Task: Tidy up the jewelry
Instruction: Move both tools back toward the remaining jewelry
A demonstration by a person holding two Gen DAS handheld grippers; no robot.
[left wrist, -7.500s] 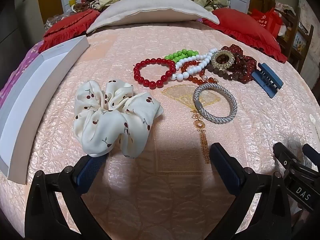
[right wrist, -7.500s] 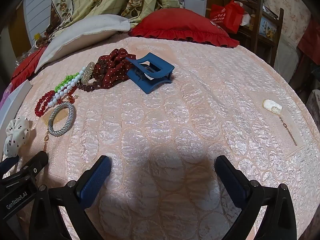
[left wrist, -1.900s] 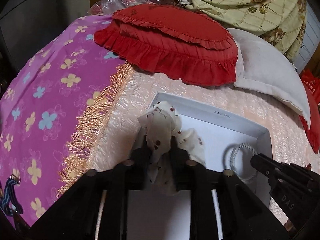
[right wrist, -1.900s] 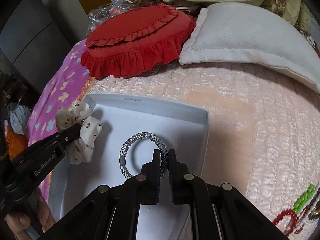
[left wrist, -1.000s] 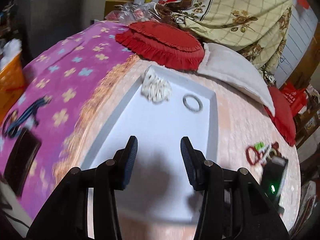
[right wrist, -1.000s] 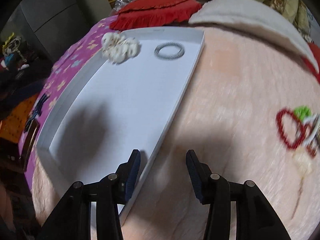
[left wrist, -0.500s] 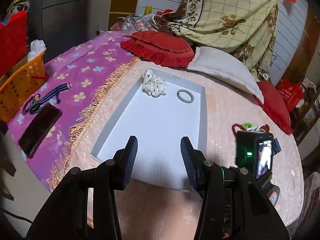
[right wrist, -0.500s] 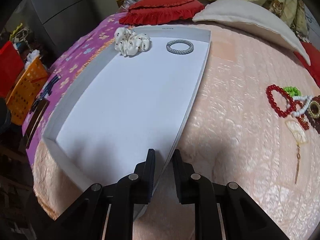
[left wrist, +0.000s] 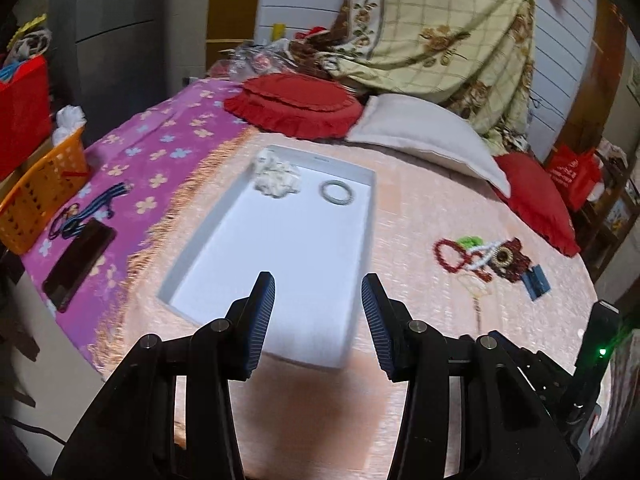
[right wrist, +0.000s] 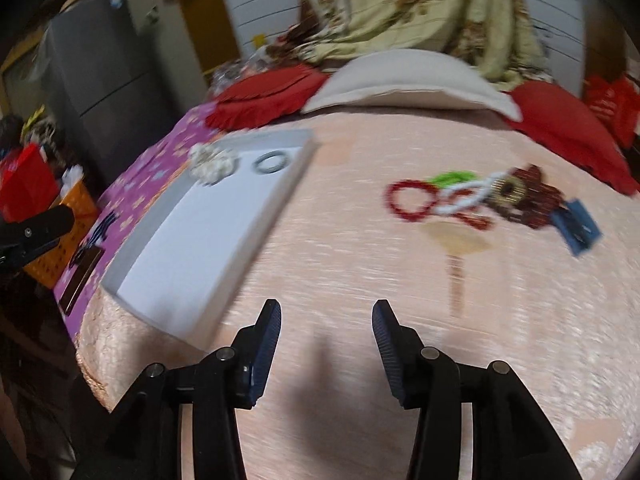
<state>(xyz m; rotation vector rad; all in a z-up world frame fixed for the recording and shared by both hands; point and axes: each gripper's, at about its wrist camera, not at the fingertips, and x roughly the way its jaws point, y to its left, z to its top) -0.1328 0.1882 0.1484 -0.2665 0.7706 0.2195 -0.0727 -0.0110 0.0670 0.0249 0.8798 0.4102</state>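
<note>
Both of our tongs are empty now. The scrunchie and the silver bracelet, which we carried over a couple of seconds ago, lie side by side at the far end of the white tray, just apart from each other. We have since pulled back from the tray, so that its whole length now shows ahead of us. The left tongs stand partly open with nothing between the pads, hovering over the tray's near end. The right tongs have just been opening from a brief squeeze half a second ago, also with nothing between them, and hang over the bare quilt beside the tray.

We judge two pieces are sorted and the rest still wait: the red bead bracelet, the green beads, the white beads, the dark red scrunchie and the blue hair clip sit in a cluster on the bed, well apart from the tray on its right. That pile looks like our next stop.

The surface is a peach quilted bedspread, soft and puckered. Beyond lie red ruffled cushions, a white pillow and a floral blanket. On the purple flowered cover to the left rest a dark phone and a lanyard; an orange basket stands off the bed's edge.
</note>
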